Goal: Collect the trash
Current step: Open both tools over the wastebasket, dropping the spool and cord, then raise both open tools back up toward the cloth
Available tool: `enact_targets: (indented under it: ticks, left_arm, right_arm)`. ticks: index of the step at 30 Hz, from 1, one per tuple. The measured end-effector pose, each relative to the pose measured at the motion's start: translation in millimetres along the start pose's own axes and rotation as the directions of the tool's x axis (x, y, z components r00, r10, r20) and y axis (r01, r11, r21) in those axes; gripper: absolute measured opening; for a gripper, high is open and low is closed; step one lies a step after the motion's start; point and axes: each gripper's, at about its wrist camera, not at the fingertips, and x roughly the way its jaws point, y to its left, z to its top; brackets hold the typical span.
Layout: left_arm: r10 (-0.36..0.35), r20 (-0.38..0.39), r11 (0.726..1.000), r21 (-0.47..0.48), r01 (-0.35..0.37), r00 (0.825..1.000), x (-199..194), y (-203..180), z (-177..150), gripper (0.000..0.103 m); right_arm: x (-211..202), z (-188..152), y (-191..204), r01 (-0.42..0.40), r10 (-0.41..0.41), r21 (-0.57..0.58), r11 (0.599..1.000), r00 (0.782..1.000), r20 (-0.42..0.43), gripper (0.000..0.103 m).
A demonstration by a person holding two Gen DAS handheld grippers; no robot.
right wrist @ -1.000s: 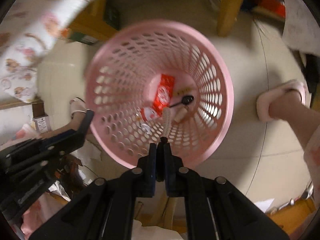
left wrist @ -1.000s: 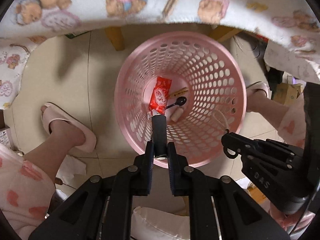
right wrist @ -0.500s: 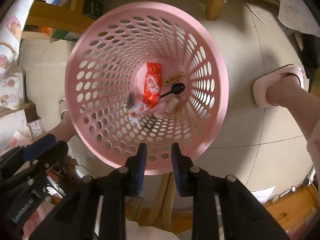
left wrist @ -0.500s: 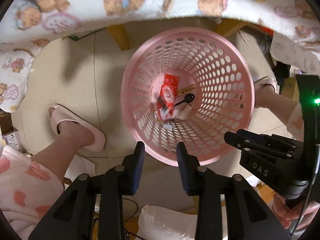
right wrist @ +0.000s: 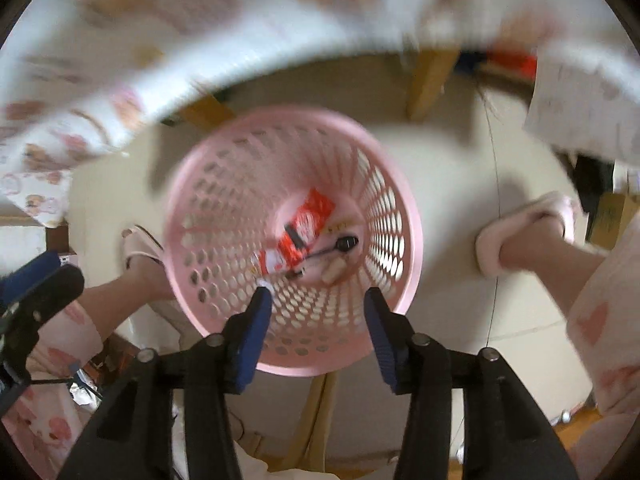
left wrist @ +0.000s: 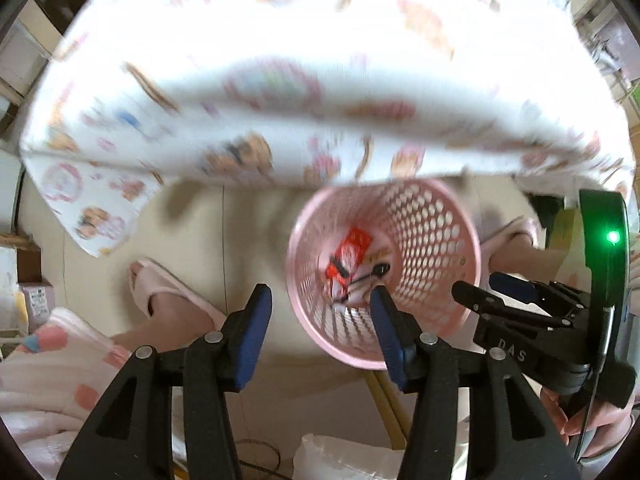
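trash: a red wrapper (right wrist: 306, 226), a black spoon (right wrist: 338, 248), a pale stick-like piece (right wrist: 334, 270) and other small scraps lie together on the bottom of the basket.
wrapper axis: its long side runs from upper right to lower left in the right wrist view, with the spoon crossing just beside its lower end.
pink basket (right wrist: 396, 208): stands upright on the pale floor, mouth up, partly under the hanging edge of the printed cloth (left wrist: 280, 80).
direction from grippers: the basket lies straight below both, so the way away from it is up, toward the cloth.
right gripper (right wrist: 318, 300): jaws part-way apart, just opened, nothing between them; centred over the basket mouth.
left gripper (left wrist: 320, 298): jaws likewise part-way apart, just opened, empty; it sits off the basket's left rim.
nearer hand: the right, judged by how it frames the basket.
person: slippered feet (right wrist: 528, 228) stand either side of the basket.
judgement: any remaining trash probably lies outside these views.
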Motion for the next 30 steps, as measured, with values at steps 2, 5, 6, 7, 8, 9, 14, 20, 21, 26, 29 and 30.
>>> enact_targets:
  ticks: [2,5,6,7,8,9,14,20,21,26,29,30]
  left_arm:
    - [0.012,0.069,1.000,0.002,-0.012,0.998,-16,3,1,0.053]
    - [0.029,0.178,0.999,0.008,-0.031,0.984,-39,6,3,0.058]
    - [0.038,0.217,0.999,0.006,-0.040,0.976,-46,7,4,0.062]
    - [0.047,0.252,0.999,0.003,-0.049,0.966,-53,7,3,0.066]
    - [0.058,0.286,0.998,-0.001,-0.060,0.956,-59,8,4,0.067]
    - [0.074,0.318,0.997,-0.008,-0.075,0.945,-65,8,3,0.072]
    - [0.122,0.460,0.992,-0.043,-0.115,0.880,-89,12,4,0.082]
    - [0.120,0.567,0.992,-0.102,-0.075,0.815,-114,21,0,0.093]
    - [0.125,0.579,0.991,-0.108,-0.077,0.805,-117,22,0,0.096]
    - [0.134,0.595,0.990,-0.117,-0.079,0.793,-123,27,-3,0.097]
    - [0.133,0.598,0.990,-0.123,-0.074,0.790,-122,27,-3,0.097]
    - [0.132,0.598,0.990,-0.123,-0.072,0.791,-122,27,-2,0.097]
  right_arm:
    - [-16,-1,7,0.013,-0.011,-0.033,0.999,0.998,0.062,0.050]
    - [-41,-4,18,0.014,-0.002,-0.080,0.997,0.988,0.151,0.056]
    - [-48,-5,22,0.016,0.002,-0.096,0.995,0.984,0.180,0.057]
    - [-56,-6,25,0.022,0.002,-0.112,0.993,0.977,0.213,0.058]
    - [-62,-7,27,0.030,0.000,-0.122,0.992,0.972,0.237,0.060]
    - [-68,-7,31,0.039,-0.001,-0.135,0.990,0.963,0.270,0.062]
    - [-99,-9,44,0.095,-0.008,-0.178,0.979,0.900,0.436,0.074]
    - [-134,-16,50,0.174,-0.034,-0.180,0.968,0.803,0.595,0.089]
    - [-140,-17,52,0.199,-0.054,-0.170,0.965,0.787,0.615,0.092]
    - [-166,-21,49,0.166,-0.018,-0.152,0.974,0.730,0.683,0.102]
    - [-173,-21,48,0.146,-0.006,-0.141,0.979,0.716,0.698,0.102]
    - [-176,-21,48,0.146,-0.005,-0.141,0.979,0.712,0.702,0.102]
